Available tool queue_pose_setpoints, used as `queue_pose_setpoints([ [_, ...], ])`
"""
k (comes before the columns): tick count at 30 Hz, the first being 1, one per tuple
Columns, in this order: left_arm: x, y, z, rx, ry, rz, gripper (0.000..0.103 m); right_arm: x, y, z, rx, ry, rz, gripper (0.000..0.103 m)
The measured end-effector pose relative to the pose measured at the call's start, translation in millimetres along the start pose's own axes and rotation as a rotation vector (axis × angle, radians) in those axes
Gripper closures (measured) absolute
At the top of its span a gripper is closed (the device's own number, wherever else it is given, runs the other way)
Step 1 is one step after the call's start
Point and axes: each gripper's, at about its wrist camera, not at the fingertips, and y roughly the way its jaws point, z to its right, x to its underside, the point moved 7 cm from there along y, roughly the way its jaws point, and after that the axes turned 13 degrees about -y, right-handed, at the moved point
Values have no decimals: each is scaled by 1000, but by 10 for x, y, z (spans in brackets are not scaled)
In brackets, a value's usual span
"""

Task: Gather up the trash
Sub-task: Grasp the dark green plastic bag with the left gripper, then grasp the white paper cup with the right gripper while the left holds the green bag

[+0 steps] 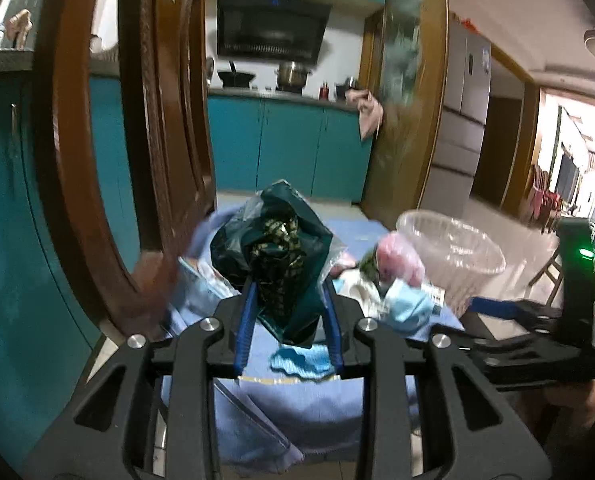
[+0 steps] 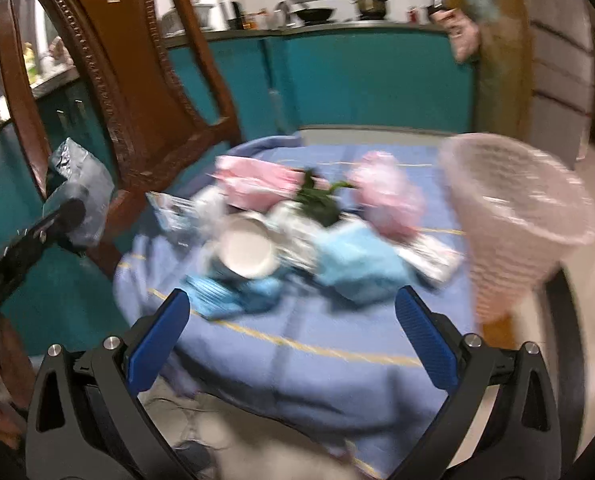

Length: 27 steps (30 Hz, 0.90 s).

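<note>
My left gripper (image 1: pixel 289 308) is shut on a dark green plastic bag (image 1: pixel 281 248) and holds it above the blue cloth (image 1: pixel 309 404). The bag also shows at the left of the right wrist view (image 2: pixel 79 200). My right gripper (image 2: pixel 293 320) is open and empty above the near part of the blue cloth (image 2: pixel 297 360). Trash lies on the cloth: a white paper cup (image 2: pixel 247 250), light blue masks (image 2: pixel 357 268), pink bags (image 2: pixel 389 192), green leaves (image 2: pixel 317 200). A pink wastebasket lined with clear plastic (image 2: pixel 517 216) stands at the right; it also shows in the left wrist view (image 1: pixel 453 252).
A brown wooden chair (image 2: pixel 137 80) stands at the left of the cloth. Teal kitchen cabinets (image 2: pixel 357 76) run behind. A wooden door frame (image 1: pixel 413 92) is at the right. The right gripper's body (image 1: pixel 537 336) shows at the right of the left wrist view.
</note>
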Motion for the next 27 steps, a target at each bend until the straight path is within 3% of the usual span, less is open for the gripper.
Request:
queue_pose_setpoints([
  [6, 22, 47, -22, 15, -9, -31, 72, -192, 453, -73, -146, 111, -8, 8],
  [10, 13, 42, -57, 23, -26, -37, 72, -283, 580, -75, -179, 124, 14, 15],
  [14, 28, -53, -172, 31, -36, -54, 72, -286, 745, -112, -216, 141, -18, 18],
  [17, 3, -2, -151, 36, -35, -57, 72, -275, 852, -114, -231, 161, -45, 26],
  [20, -18, 31, -143, 36, -30, -62, 72, -250, 922, -128, -249, 167, -73, 46],
  [22, -20, 47, -125, 30, -32, -64, 72, -250, 903, -142, -253, 166, -74, 51],
  [27, -9, 34, -95, 20, -27, -68, 71, -371, 548, -203, -235, 114, 36, 51],
])
